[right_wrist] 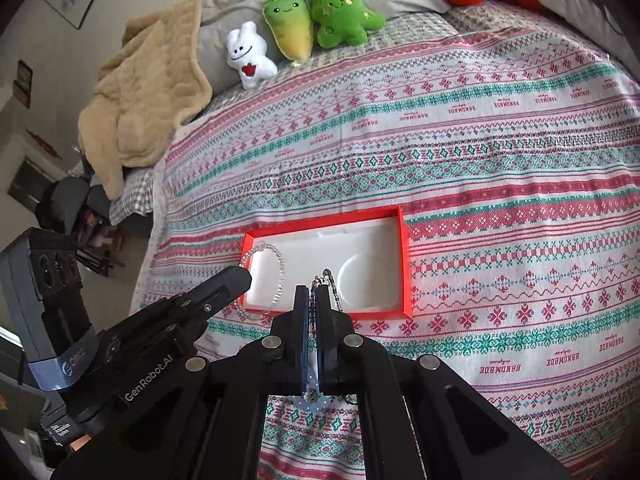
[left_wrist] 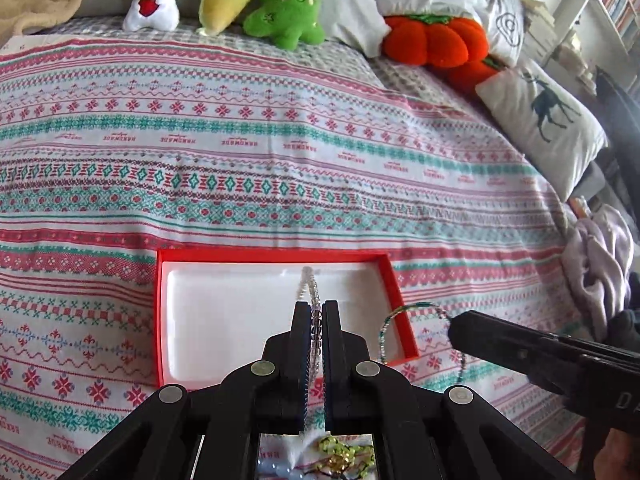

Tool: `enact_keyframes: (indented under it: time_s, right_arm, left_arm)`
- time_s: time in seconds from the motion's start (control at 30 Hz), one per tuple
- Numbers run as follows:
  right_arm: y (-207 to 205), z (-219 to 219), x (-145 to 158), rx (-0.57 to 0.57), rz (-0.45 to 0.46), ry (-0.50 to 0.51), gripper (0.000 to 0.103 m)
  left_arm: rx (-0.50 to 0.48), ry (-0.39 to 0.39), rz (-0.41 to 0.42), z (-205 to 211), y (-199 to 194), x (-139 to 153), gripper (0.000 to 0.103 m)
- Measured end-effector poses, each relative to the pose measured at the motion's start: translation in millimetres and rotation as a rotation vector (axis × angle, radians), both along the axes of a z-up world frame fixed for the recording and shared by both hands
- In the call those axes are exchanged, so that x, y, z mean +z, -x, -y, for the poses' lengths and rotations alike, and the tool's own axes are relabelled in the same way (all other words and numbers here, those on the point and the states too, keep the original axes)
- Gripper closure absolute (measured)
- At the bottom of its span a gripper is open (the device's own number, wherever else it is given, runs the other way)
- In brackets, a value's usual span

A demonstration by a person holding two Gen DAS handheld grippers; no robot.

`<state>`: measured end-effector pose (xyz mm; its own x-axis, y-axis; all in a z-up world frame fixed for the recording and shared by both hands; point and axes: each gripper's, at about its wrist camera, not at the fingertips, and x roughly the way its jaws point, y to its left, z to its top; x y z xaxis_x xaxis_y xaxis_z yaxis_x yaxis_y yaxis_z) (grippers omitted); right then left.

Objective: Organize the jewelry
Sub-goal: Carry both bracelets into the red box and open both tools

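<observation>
Woven patterned bedspread (left_wrist: 240,152), matt; red box (left_wrist: 160,320) with smooth white liner; glassy clear-bead bracelet (right_wrist: 276,276); matt black gripper fingers (left_wrist: 300,320).

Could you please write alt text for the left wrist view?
The left tongs are shut on a clear beaded bracelet above an open red box on a patterned bedspread. The right tongs hold a green beaded bracelet beside the box.

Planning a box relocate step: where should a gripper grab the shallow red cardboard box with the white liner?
Probably pinch the shallow red cardboard box by its far long wall, from straight above, one finger inside, one outside. It lies flat and open, too wide to span; that thin upright wall is bare.
</observation>
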<state>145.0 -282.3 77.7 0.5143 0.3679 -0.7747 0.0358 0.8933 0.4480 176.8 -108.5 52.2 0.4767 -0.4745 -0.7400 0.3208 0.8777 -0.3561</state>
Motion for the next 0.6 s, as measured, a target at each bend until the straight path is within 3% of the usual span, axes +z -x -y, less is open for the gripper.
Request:
enact_keyframes:
  time_s: [0.3,0.6]
  right_arm:
    - [-19,-5,-10,-0.01,0.014,0.04,0.1]
    - [-37,-26,-22,0.036,0.033,0.059,0.1]
  left_arm:
    - [0.074,-0.12,-0.049,-8,-23,-42,0.103]
    - [0.104,-0.184,-0.047,-19,-31,-52,0.103]
